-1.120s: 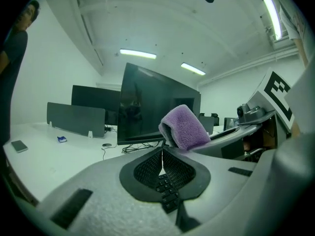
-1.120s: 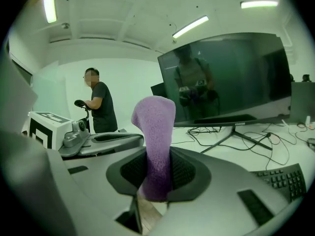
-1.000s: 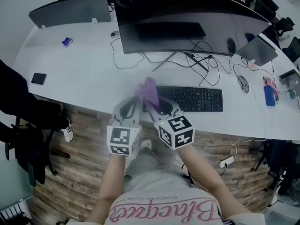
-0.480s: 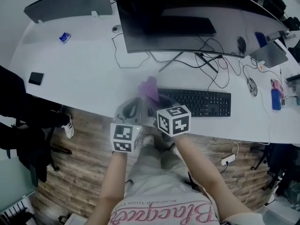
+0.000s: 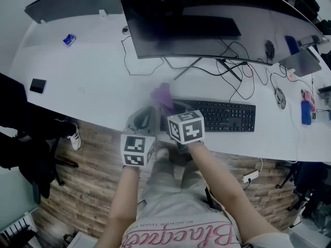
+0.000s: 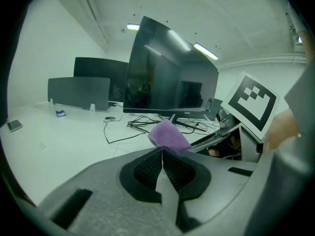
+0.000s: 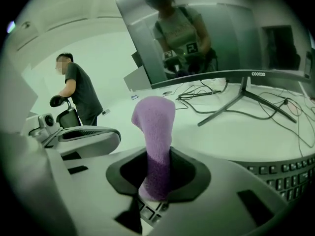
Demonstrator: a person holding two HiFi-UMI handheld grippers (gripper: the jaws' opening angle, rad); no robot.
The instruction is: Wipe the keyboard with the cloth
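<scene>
White desk beneath a curved monitor. The right gripper pinches a purple cloth, which stands upright over the left end of the black keyboard. The left gripper, just beside it, is closed on nothing. A good wipe likely means laying the cloth flat and sweeping along the keys.

One keyboard, one purple cloth, one curved monitor
</scene>
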